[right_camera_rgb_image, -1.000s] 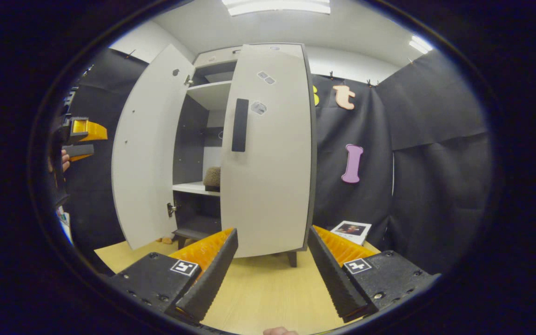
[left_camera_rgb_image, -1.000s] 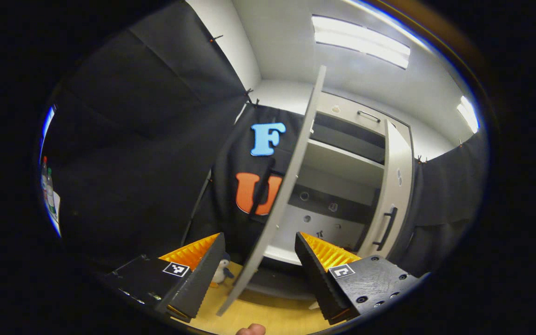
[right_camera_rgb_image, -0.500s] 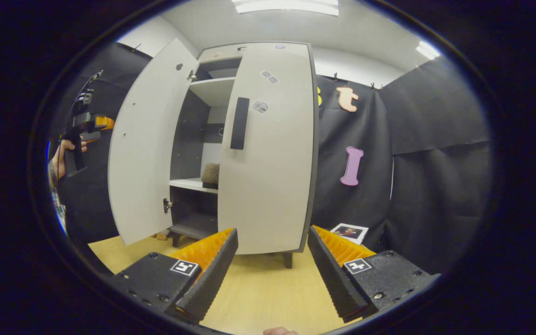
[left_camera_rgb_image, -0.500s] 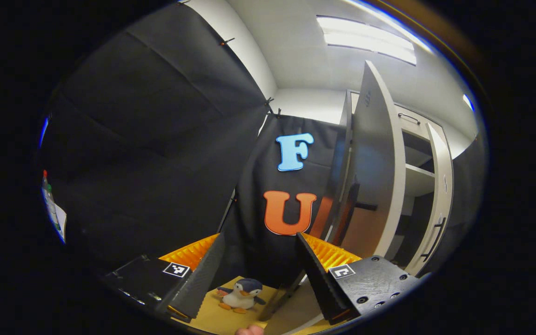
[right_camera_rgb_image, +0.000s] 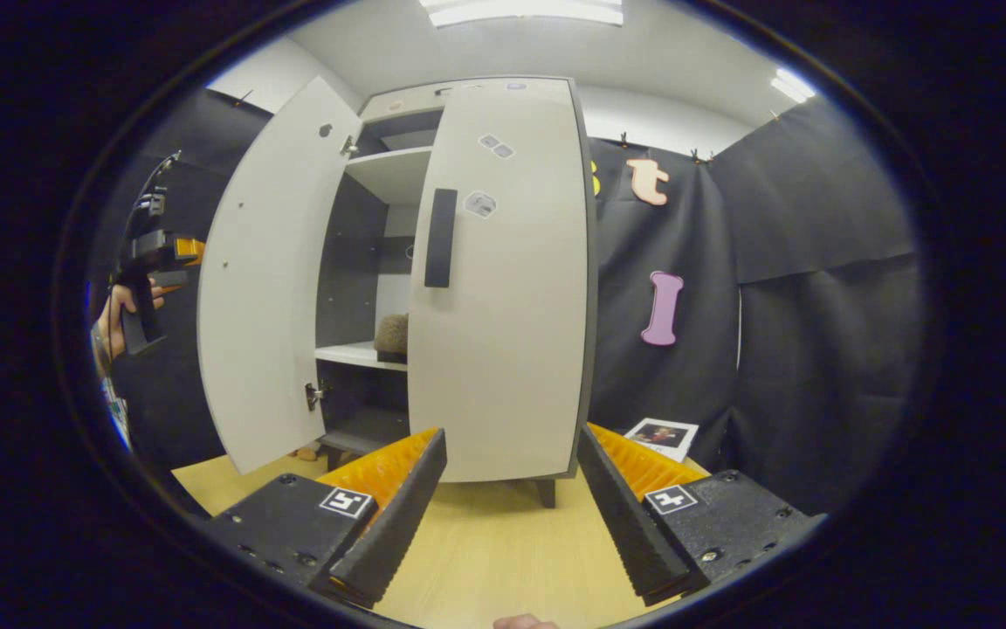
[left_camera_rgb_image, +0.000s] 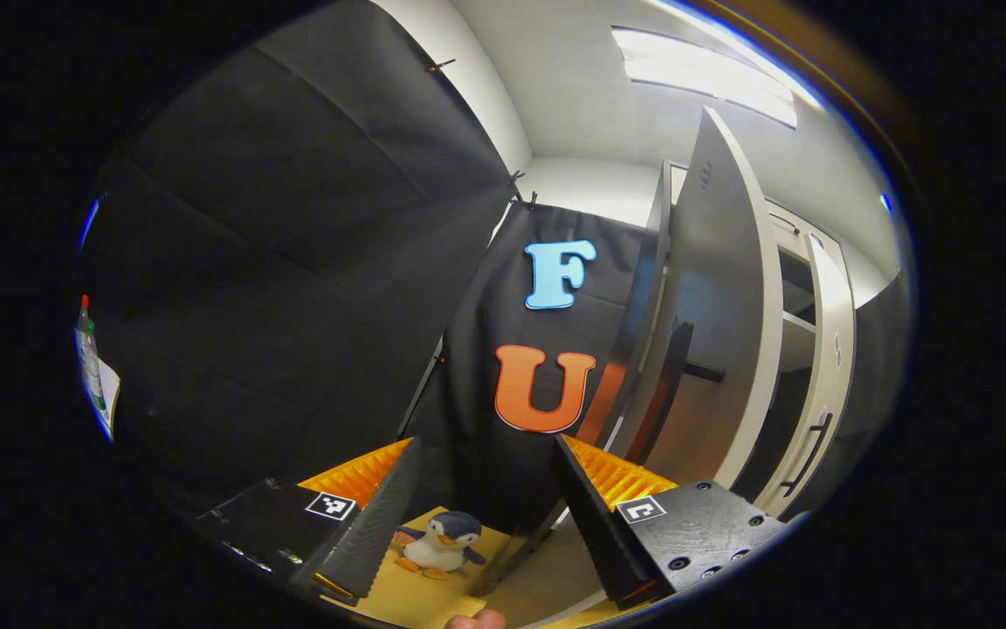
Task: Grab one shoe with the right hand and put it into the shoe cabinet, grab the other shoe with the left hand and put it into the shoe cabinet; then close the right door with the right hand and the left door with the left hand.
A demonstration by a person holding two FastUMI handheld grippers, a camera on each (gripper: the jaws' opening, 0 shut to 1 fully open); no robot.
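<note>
From my right hand-held gripper (right_camera_rgb_image: 512, 515) I see the tall grey two-door shoe cabinet (right_camera_rgb_image: 503, 279): its right door (right_camera_rgb_image: 503, 306) is shut, its left door (right_camera_rgb_image: 263, 288) stands ajar. A brown fuzzy shoe (right_camera_rgb_image: 394, 335) sits on the white shelf (right_camera_rgb_image: 359, 354) inside. My left hand-held gripper (left_camera_rgb_image: 478, 515) hangs behind that door's dark handle (left_camera_rgb_image: 667, 384). Both grippers gape wide, holding nothing. A plush penguin (left_camera_rgb_image: 440, 542) lies on the wooden floor (right_camera_rgb_image: 485, 550).

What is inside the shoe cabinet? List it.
Through the open left door, one brown shoe sits on the white shelf. The shut right door covers the rest, so the other shoe can't be confirmed.
</note>
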